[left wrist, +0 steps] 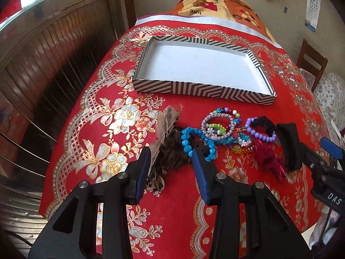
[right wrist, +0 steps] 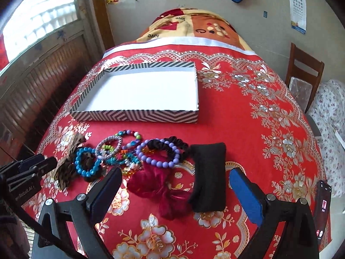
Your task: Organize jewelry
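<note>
A striped shallow box (left wrist: 194, 87) (right wrist: 133, 115) with a white inside stands empty on the red flowered cloth. In front of it lies a heap of jewelry: a blue bead bracelet (left wrist: 186, 141) (right wrist: 85, 161), a silver bangle (left wrist: 217, 125) (right wrist: 110, 145), a purple bead bracelet (left wrist: 259, 132) (right wrist: 158, 163), a black scrunchie (right wrist: 172, 145), a brown leopard bow (left wrist: 166, 151) (right wrist: 66, 168), a crimson bow (left wrist: 269, 159) (right wrist: 159, 192) and a black pouch (left wrist: 289, 144) (right wrist: 208, 177). My left gripper (left wrist: 171, 153) is open over the brown bow. My right gripper (right wrist: 174, 174) is open above the crimson bow and pouch.
The cloth covers a table with a folded blanket (left wrist: 217, 6) at its far end. A wooden chair (right wrist: 304, 73) stands at the right, a window and wooden panelling (left wrist: 54, 49) at the left. A phone (right wrist: 323, 211) lies near the table's right edge.
</note>
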### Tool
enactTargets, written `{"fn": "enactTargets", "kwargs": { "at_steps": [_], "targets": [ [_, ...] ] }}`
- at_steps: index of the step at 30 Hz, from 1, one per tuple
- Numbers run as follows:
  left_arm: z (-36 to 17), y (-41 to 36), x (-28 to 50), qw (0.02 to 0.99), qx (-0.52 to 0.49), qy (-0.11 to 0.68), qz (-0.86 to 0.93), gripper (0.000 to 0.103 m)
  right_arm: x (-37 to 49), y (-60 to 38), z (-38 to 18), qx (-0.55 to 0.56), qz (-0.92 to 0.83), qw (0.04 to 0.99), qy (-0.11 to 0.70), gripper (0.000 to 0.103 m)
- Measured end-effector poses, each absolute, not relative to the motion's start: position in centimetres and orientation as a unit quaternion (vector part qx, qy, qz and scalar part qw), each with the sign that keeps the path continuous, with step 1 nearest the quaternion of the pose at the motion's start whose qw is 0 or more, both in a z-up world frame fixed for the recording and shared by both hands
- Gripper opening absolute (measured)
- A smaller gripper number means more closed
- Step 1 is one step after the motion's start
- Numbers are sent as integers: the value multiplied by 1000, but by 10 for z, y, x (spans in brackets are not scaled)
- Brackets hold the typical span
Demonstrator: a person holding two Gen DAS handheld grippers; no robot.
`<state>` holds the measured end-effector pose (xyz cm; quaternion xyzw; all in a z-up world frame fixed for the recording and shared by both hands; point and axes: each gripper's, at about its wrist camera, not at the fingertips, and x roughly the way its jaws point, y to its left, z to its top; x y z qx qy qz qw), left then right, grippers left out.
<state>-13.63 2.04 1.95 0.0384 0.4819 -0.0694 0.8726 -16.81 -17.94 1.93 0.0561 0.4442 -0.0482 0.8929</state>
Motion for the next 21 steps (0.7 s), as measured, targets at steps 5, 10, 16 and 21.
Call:
{"fn": "enactTargets", "kwargs": {
  "at_steps": [5,10,16,21],
  "targets": [
    [20,22,-141,874,36,481,-66,39,-171,-170,20,50,-42,894,444,99],
    [20,23,-142,873,32,483,-62,39,-170,-165,19,47,-38,893,447,99],
    [22,24,-144,874,26,482,-61,39,-171,-165,19,48,-39,892,447,99],
    [22,23,-144,873,21,483,-64,39,-172,-166,18,46,-43,892,448,99]
  ]
}}
